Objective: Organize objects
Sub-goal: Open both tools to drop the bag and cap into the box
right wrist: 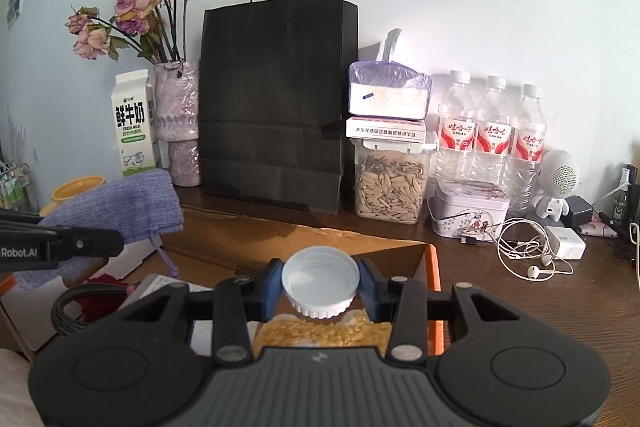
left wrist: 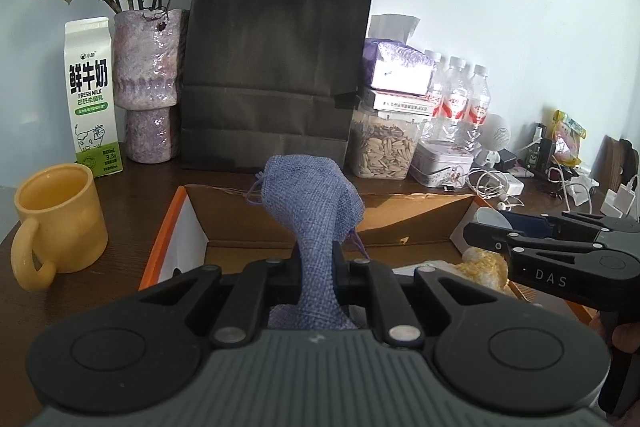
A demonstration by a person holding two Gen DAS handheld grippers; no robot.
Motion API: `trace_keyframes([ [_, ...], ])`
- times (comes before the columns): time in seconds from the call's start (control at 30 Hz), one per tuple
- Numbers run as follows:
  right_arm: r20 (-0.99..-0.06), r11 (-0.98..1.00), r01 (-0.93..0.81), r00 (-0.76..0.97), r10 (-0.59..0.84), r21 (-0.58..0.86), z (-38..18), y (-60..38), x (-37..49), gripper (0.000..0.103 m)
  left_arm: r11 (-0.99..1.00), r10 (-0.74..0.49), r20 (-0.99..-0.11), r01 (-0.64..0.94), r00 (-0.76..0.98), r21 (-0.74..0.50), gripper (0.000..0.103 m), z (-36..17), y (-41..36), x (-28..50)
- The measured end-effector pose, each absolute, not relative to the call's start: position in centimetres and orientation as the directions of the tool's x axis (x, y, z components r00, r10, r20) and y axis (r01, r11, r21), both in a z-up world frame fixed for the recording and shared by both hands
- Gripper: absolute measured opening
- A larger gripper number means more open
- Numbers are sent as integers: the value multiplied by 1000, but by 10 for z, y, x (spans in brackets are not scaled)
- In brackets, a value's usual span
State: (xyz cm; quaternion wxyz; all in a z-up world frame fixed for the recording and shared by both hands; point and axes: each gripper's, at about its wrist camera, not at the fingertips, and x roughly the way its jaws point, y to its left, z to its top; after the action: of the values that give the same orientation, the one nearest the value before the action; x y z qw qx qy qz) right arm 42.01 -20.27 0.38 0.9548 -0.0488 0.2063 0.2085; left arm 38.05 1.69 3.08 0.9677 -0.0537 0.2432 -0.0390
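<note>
Desk holdings, listed left to right.

1. Yellow mug [left wrist: 60, 223], left edge of the desk, upright; looks empty.
2. Milk carton [left wrist: 93, 95] and a purple vase [left wrist: 146, 87] of dried roses, against the wall.
3. Black paper bag [left wrist: 276, 67], standing at the back behind the box.
4. Cardboard box [left wrist: 400, 223], open, orange-edged, directly under my tools.
5. My left gripper [left wrist: 318, 267]: fingers closed on the blue burlap pouch [left wrist: 310, 203], pinched at its middle, its top end standing above the box.
6. My right gripper [right wrist: 322, 287]: blue pads clamped on either side of a white bottle cap [right wrist: 320, 277], open side facing up, hanging over a yellow grainy packet [right wrist: 324, 335] in the box.
7. Seed jar [right wrist: 390, 183], tin [right wrist: 472, 209], three water bottles [right wrist: 492, 135], earphones [right wrist: 528, 259] and charger [right wrist: 566, 241], well to the right, outside the box.

Handling note: my judgement is both items are bound for the box. I would lower the pouch to the box floor before letting go, since slack cloth flops; the cap should be set level on a bare patch so it does not roll.

Not determinable: most of the box floor sits behind my gripper bodies. A dark braided cable [right wrist: 76, 303] and something red beside it are only partly shown. The pouch's contents are unknown. The far-right clutter is too small to identify.
</note>
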Motion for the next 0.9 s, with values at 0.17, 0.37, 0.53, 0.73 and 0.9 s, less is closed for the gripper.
trace_keyframes([
  [0.17,-414,904,-427,820,395,17,4,-204,422,90,989,-52,-455,-16,889,-145,103,29,25,381],
  [0.37,-390,905,-426,832,394,6,7,-203,415,103,991,-28,-442,-33,897,-130,103,32,24,378],
  [0.53,-394,904,-428,831,393,0,7,-201,414,103,991,-23,-447,-39,894,-129,103,32,23,378],
  [0.73,-397,902,-432,830,392,-13,6,-198,411,103,992,-27,-439,-30,898,-122,103,34,20,374],
  [0.9,-387,904,-427,838,384,-27,8,-197,403,103,992,-23,-421,-30,907,-119,103,39,18,365],
])
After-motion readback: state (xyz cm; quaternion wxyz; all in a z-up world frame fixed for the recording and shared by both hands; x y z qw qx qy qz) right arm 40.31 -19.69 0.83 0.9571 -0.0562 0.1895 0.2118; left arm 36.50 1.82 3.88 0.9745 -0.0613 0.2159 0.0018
